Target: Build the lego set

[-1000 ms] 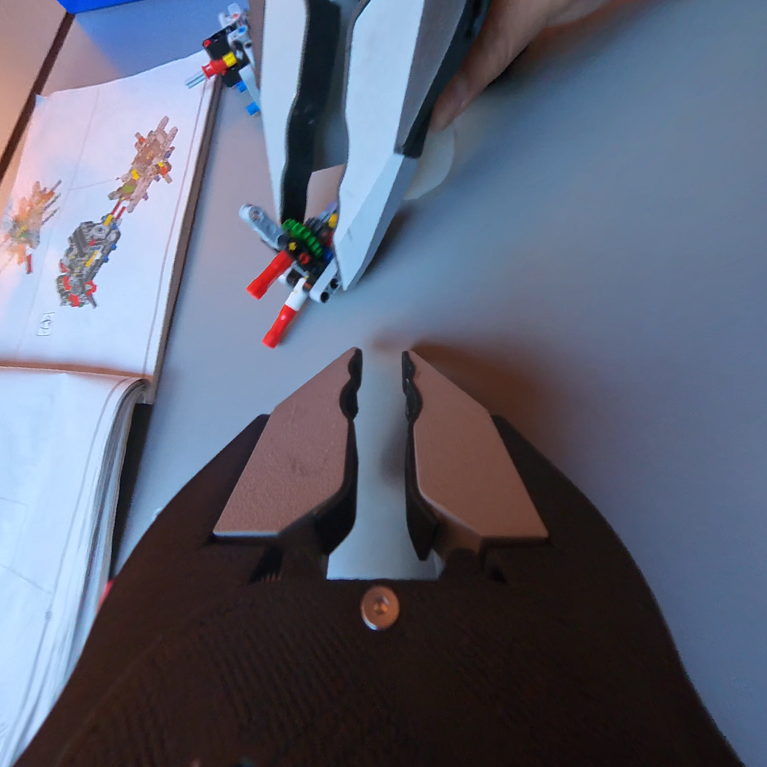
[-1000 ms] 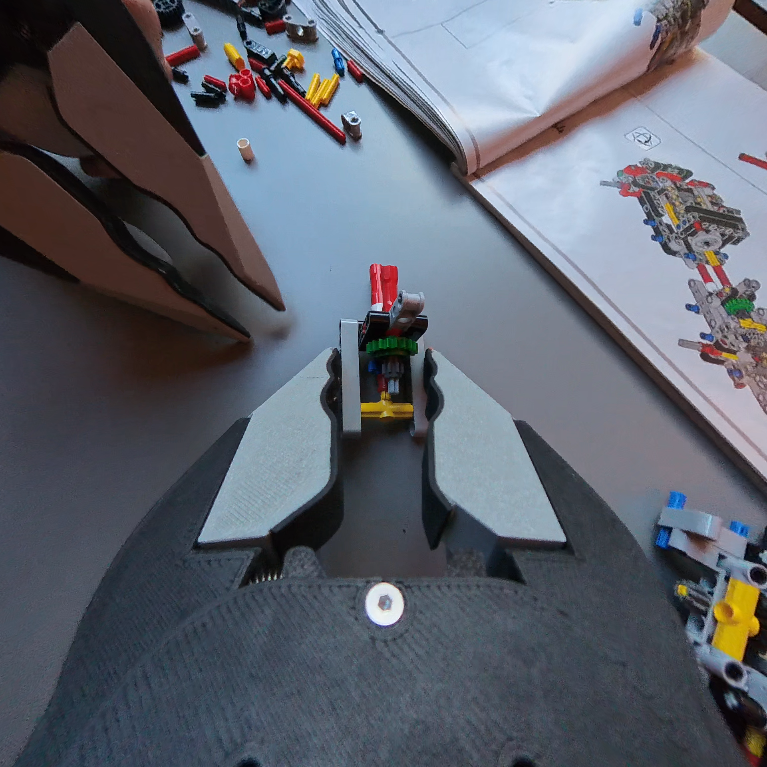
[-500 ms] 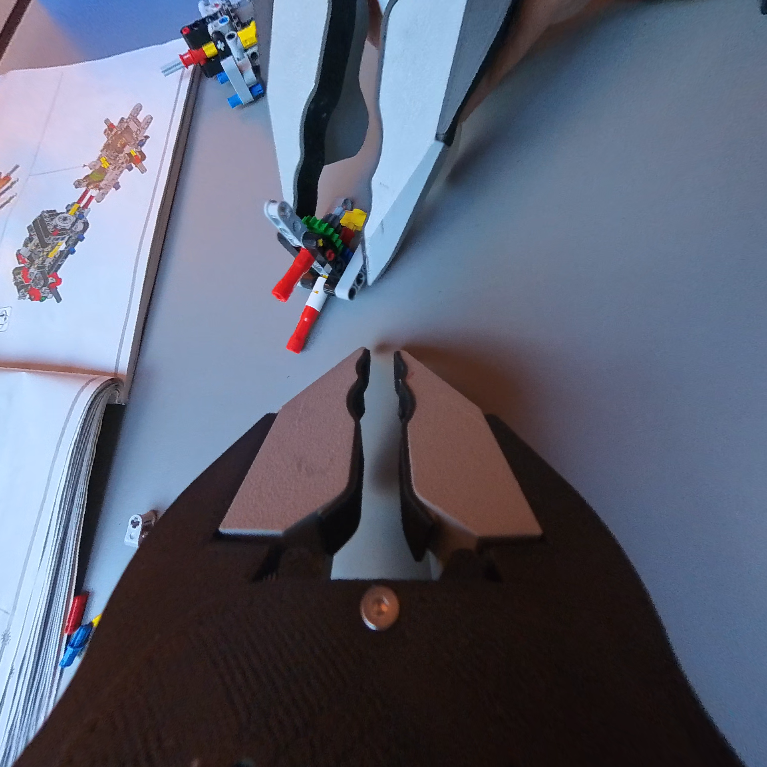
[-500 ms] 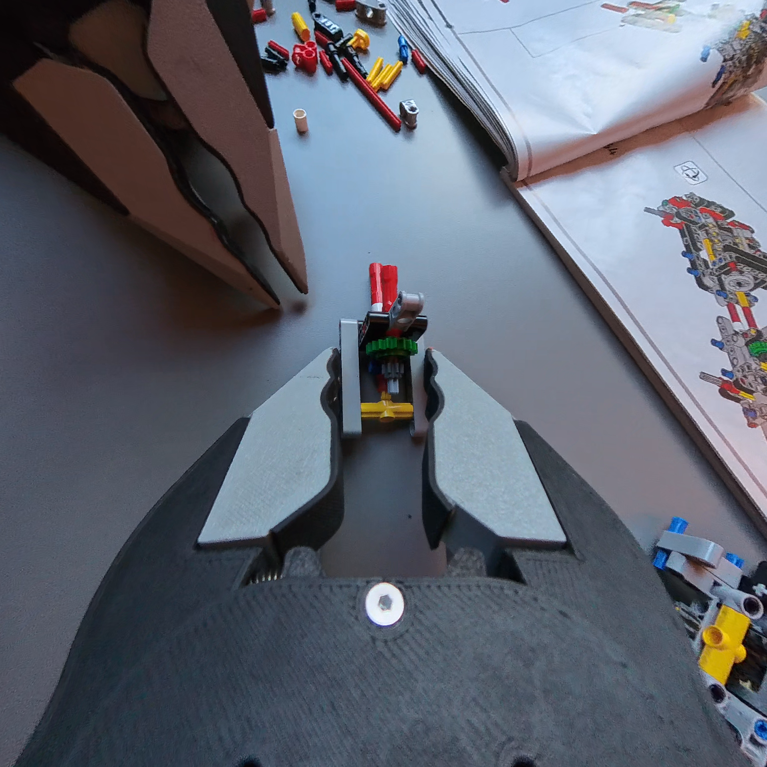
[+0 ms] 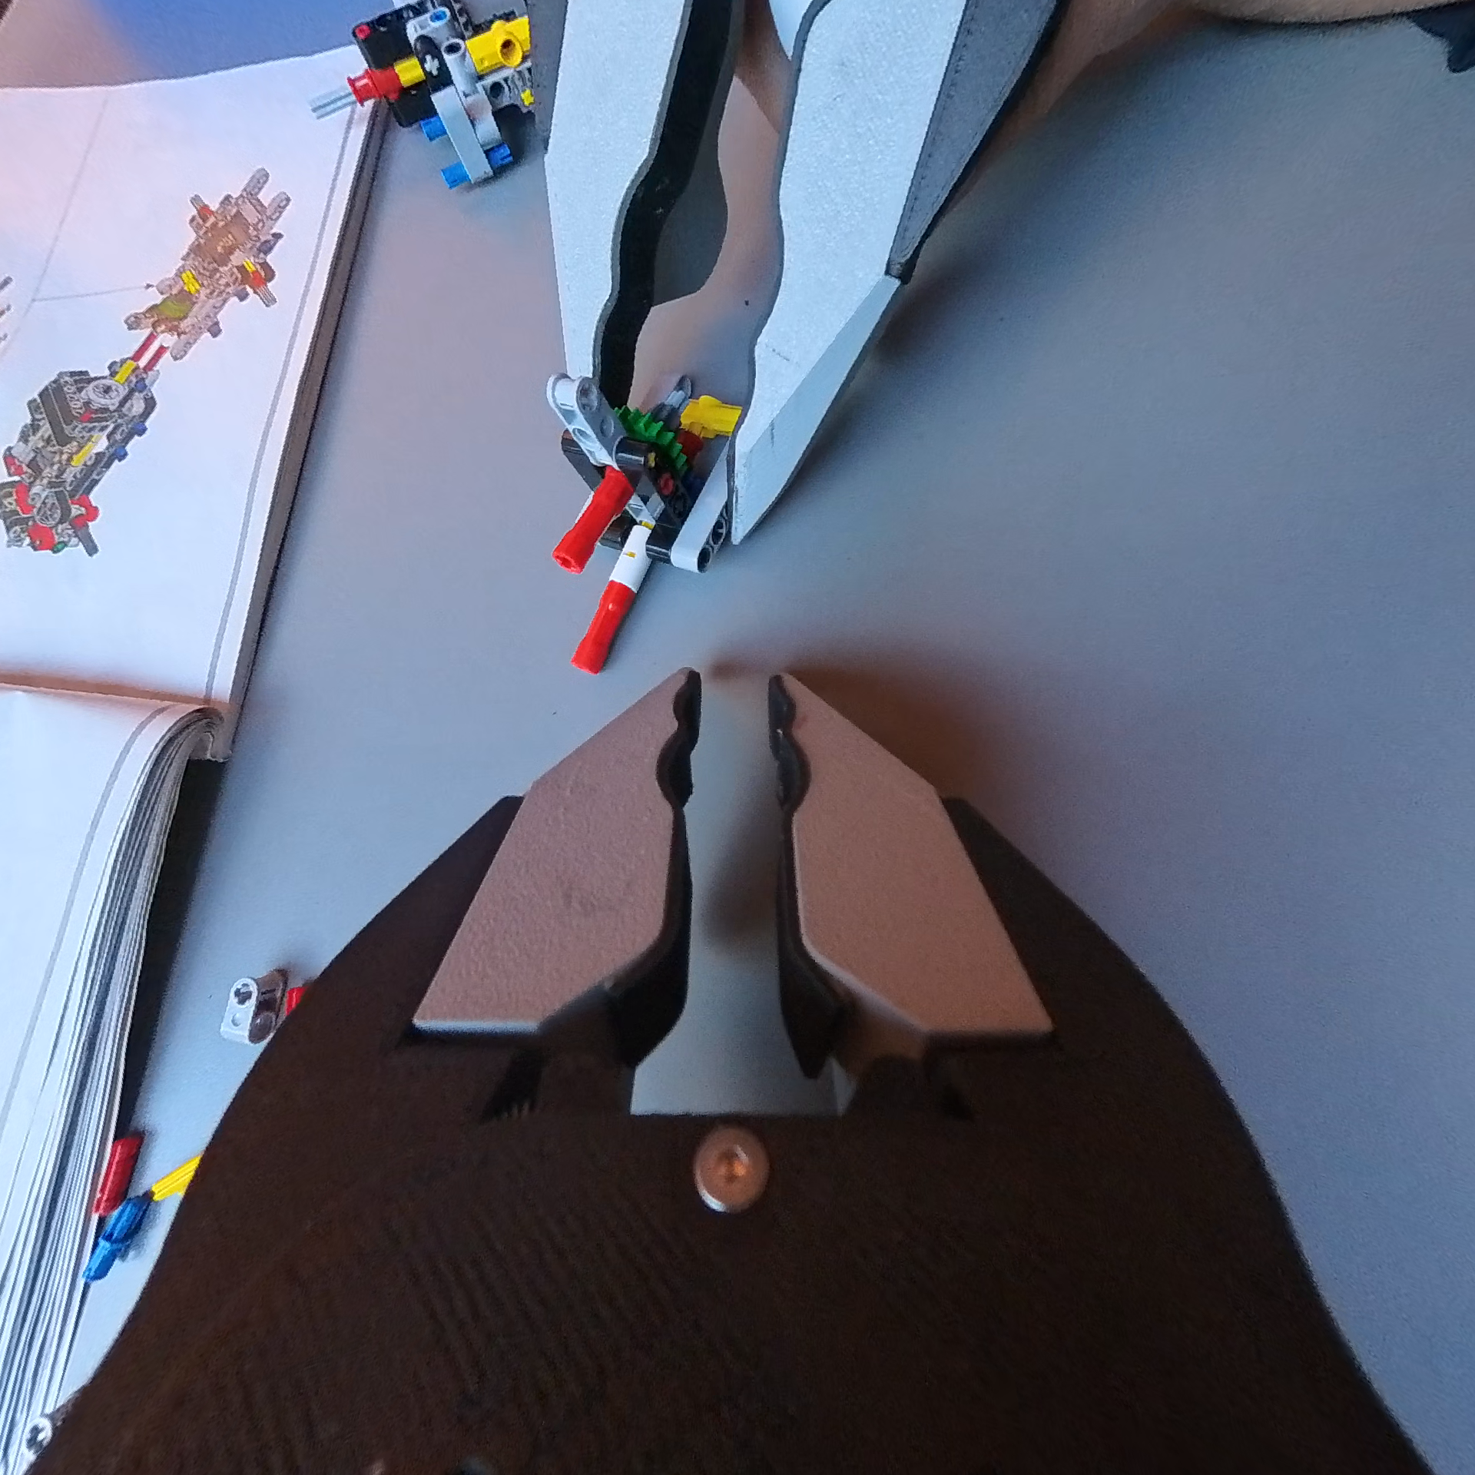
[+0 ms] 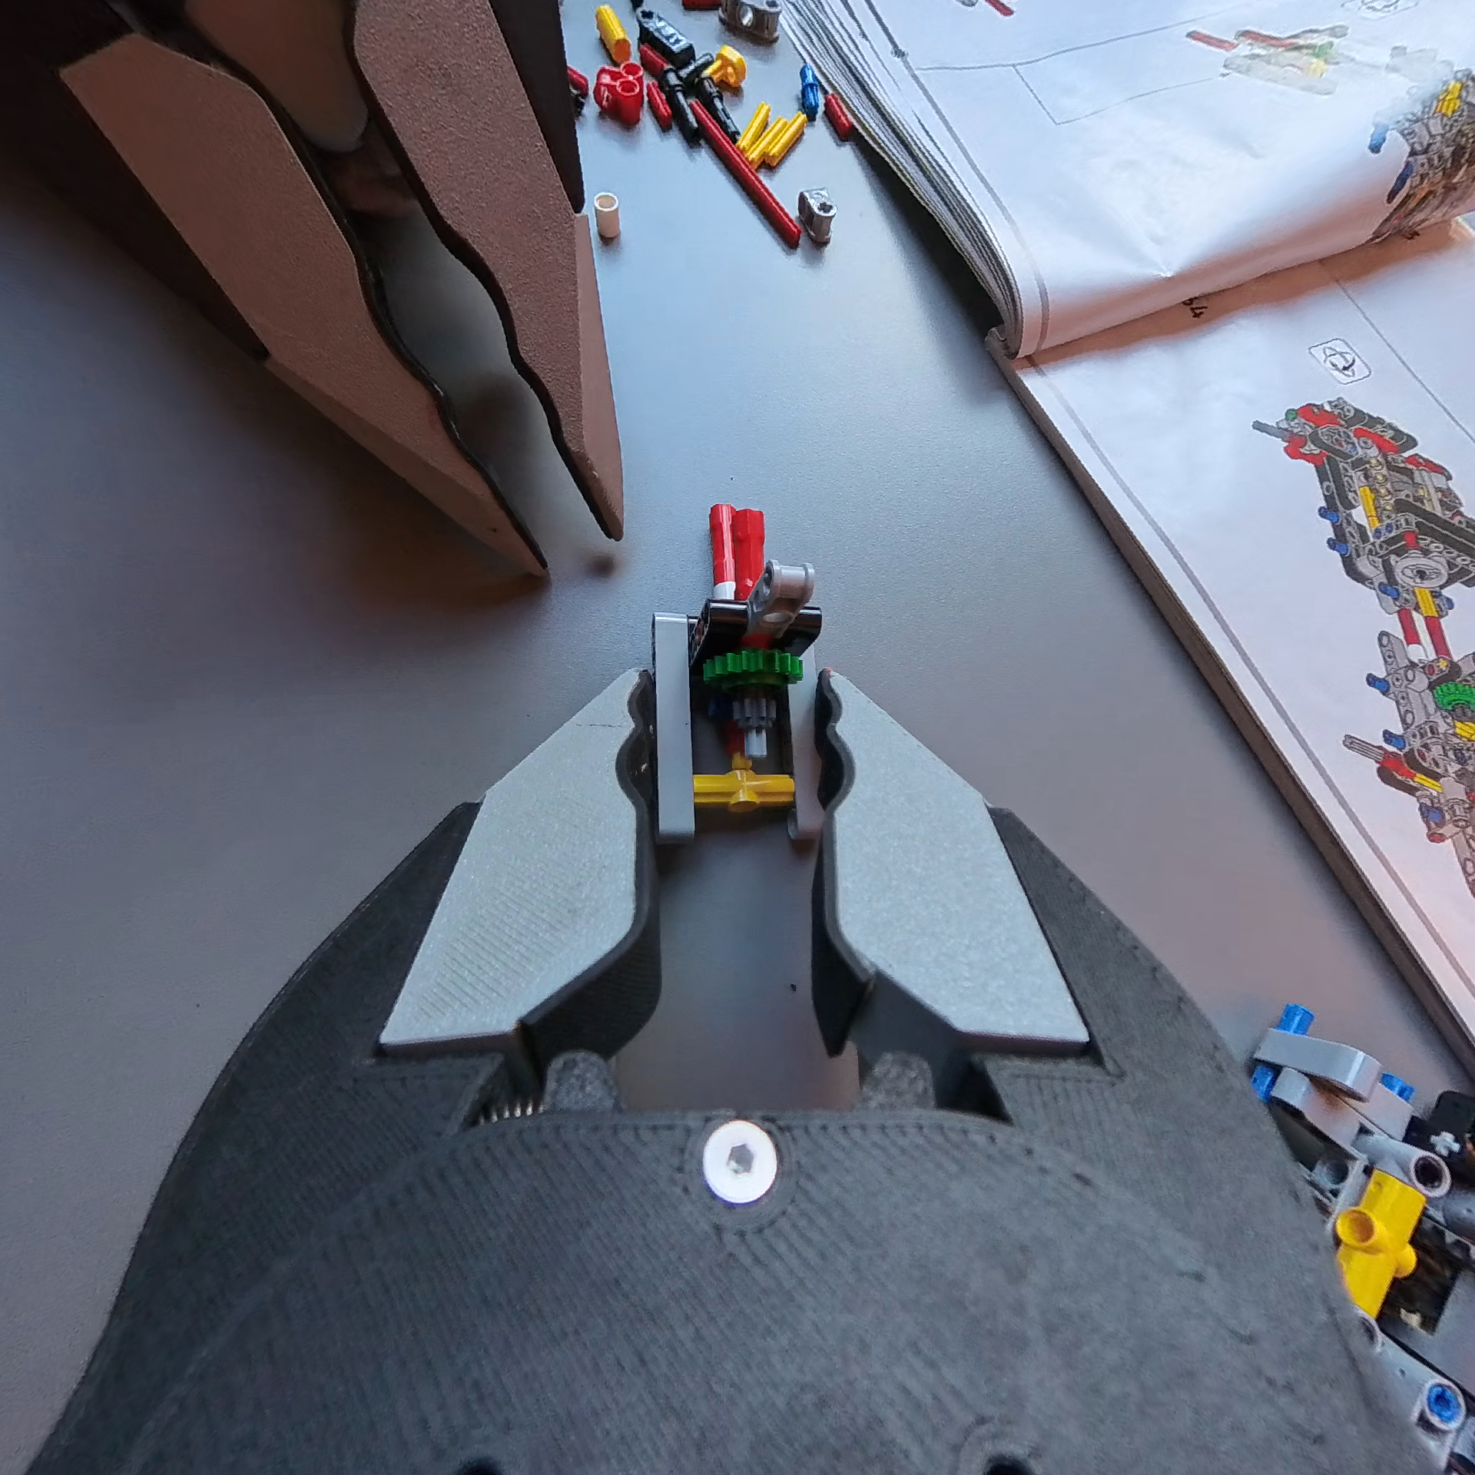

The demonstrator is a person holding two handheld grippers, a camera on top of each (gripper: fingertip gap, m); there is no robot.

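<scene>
My right gripper [image 6: 733, 678] is shut on a small brick assembly [image 6: 746, 702]. The assembly has grey side beams, a green gear, a yellow cross axle and two red axles pointing forward, and it rests low on the grey table [image 6: 199, 718]. The pads press on its two side beams. In the left wrist view, the right gripper [image 5: 658, 455] holds the assembly [image 5: 638, 471] just ahead of my left gripper. My left gripper [image 5: 734, 682] is open a little with nothing between its fingers. It hovers over bare table close to the red axle tips. It also shows in the right wrist view [image 6: 575, 551].
An open instruction booklet [image 5: 160, 359] lies to the left, and it shows at the right in the right wrist view [image 6: 1197, 199]. A larger brick assembly [image 5: 455, 88] sits beside the booklet. Loose pins and axles [image 6: 702, 88] lie beyond the left gripper. A small grey connector [image 5: 255, 1002] lies by the booklet's edge. Some 5 cm of space lies between my two pairs of fingers. My left gripper's tips are some 12 cm from the small grey connector [image 5: 255, 1002]. The right camera catches it too, in the right wrist view [image 6: 819, 215].
My left gripper's fingers narrowed, then parted a little again on air while it drew nearer to the assembly. My right gripper kept its grasp on the assembly.
</scene>
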